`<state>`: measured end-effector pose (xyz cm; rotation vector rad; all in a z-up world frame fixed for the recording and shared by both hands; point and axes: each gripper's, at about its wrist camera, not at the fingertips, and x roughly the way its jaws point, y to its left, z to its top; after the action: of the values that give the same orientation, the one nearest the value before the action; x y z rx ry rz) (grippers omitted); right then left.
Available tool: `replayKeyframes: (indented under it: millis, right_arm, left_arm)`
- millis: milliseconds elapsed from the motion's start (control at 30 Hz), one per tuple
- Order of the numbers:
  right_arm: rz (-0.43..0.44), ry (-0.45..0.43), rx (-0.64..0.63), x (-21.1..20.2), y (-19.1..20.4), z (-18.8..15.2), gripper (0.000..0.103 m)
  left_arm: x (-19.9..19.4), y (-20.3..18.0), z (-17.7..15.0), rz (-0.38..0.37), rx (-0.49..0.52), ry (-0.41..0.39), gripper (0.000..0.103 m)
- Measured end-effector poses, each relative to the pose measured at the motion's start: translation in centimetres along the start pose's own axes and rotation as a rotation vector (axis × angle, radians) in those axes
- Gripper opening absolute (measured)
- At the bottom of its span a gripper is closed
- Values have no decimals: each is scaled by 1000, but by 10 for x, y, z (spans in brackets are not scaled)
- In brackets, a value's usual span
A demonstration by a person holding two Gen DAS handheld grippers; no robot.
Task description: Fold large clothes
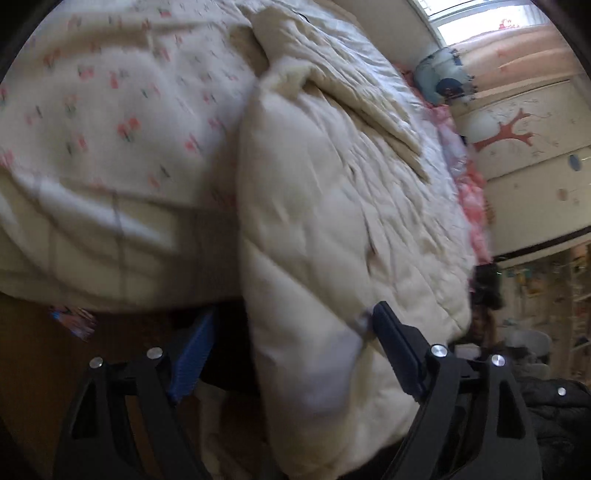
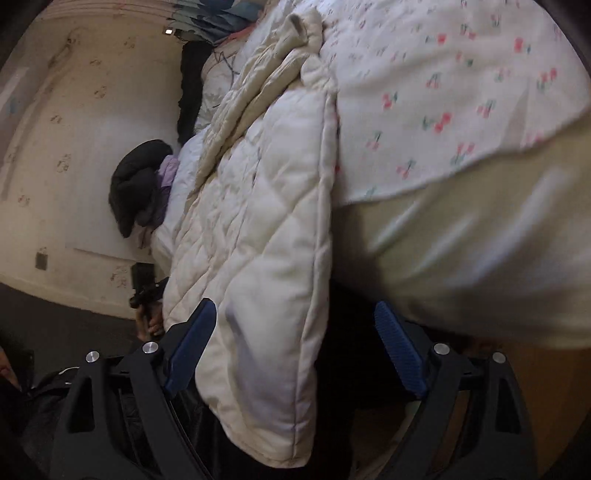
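I see the cream quilted coat (image 1: 332, 221) hanging off the bed's floral sheet (image 1: 110, 110). My left gripper (image 1: 291, 354) and right gripper (image 2: 295, 347) both stand released, coat edge between their fingers.

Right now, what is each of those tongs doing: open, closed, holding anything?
Left tongs: open, the cream quilted coat hanging between the fingers, not clamped.
Right tongs: open, the coat's edge between the fingers, not clamped.

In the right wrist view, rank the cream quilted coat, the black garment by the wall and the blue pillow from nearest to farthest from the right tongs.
1. Cream quilted coat, hanging between the open right tongs.
2. Black garment, left, against the wall.
3. Blue pillow, top edge, far end of the bed.
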<state>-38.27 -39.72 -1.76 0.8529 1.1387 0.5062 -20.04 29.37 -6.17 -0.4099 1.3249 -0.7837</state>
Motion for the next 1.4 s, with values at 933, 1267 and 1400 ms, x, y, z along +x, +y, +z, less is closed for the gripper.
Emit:
replayKeyframes:
  millis: [933,1267,1400]
  right_arm:
    - [143,30,-127,21,28,-9,34]
    - [197,7,-47,23,-2,-21,47]
    - [187,-18,-84,24,6,-17,33]
  left_arm:
    - [-20,-37,-46,-62,16,-47,19]
    - [1,-28,-55,-4,-22,-46,65]
    - [-5,-66,-49,257,115,-88,48]
